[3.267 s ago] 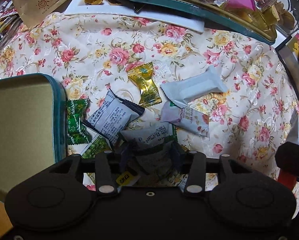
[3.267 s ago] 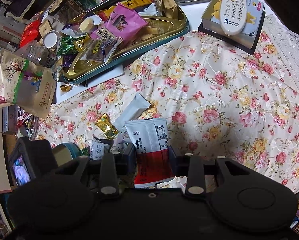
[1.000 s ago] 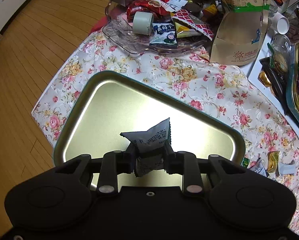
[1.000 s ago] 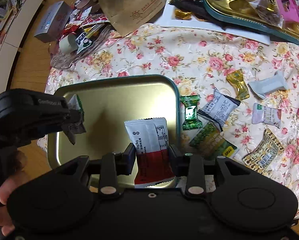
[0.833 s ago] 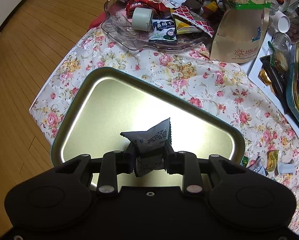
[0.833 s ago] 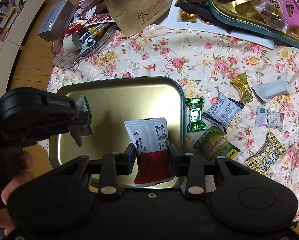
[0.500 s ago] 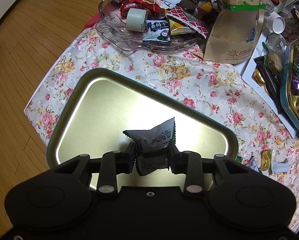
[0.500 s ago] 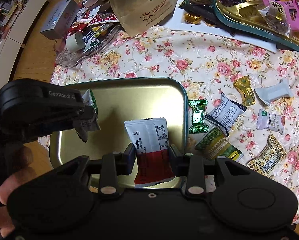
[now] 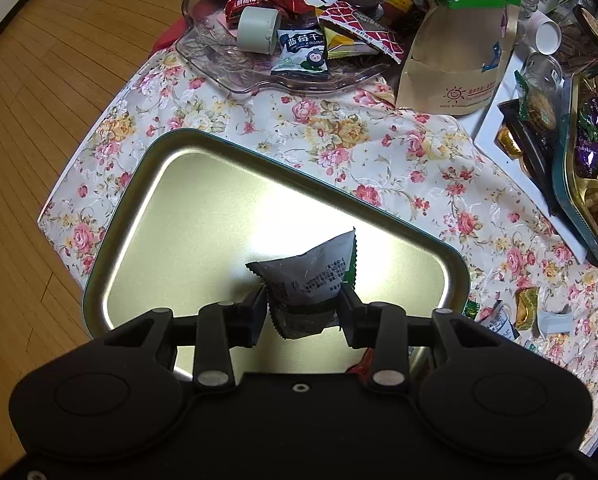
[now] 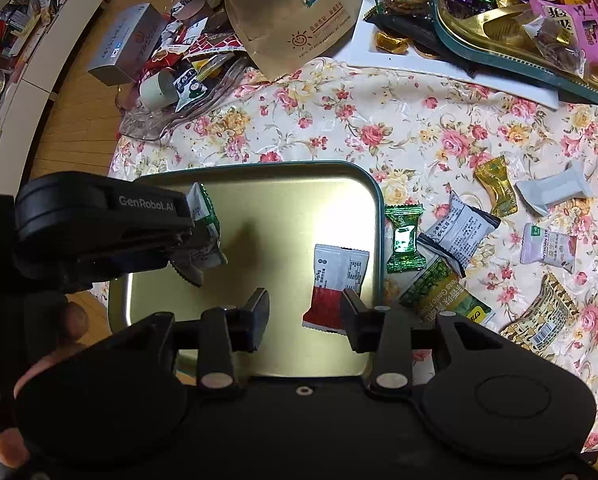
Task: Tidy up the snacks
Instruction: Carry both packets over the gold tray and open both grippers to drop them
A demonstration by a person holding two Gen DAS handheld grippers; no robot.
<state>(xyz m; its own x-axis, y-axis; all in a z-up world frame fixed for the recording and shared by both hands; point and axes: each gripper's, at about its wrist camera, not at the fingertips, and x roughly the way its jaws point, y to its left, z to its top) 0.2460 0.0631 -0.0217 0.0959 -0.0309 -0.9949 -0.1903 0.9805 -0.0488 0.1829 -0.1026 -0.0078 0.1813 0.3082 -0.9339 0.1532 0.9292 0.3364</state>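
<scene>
My left gripper (image 9: 303, 308) points down over the gold tray (image 9: 199, 220), its jaws opening. A puffy grey snack packet (image 9: 307, 276) still hangs between its pads. The right wrist view shows that packet (image 10: 205, 232) in the air above the tray (image 10: 279, 208), in the left gripper (image 10: 195, 240), with a person's hand behind. My right gripper (image 10: 305, 308) stands over the tray's right side, its jaws opening and nothing between them. A red and white packet (image 10: 335, 276) lies on the tray just beyond its right finger.
Several loose snacks lie on the floral cloth right of the tray: a green candy (image 10: 403, 236), a grey packet (image 10: 459, 232), a gold candy (image 10: 495, 184). Behind stand a glass dish (image 9: 219, 60) of snacks, a brown paper bag (image 9: 455, 60) and a full tin (image 9: 563, 184). Wooden floor lies off the table's left edge.
The right jaws parted and the red and white packet dropped from them onto the tray. The left jaws widened and the crumpled grey packet puffed out between them.
</scene>
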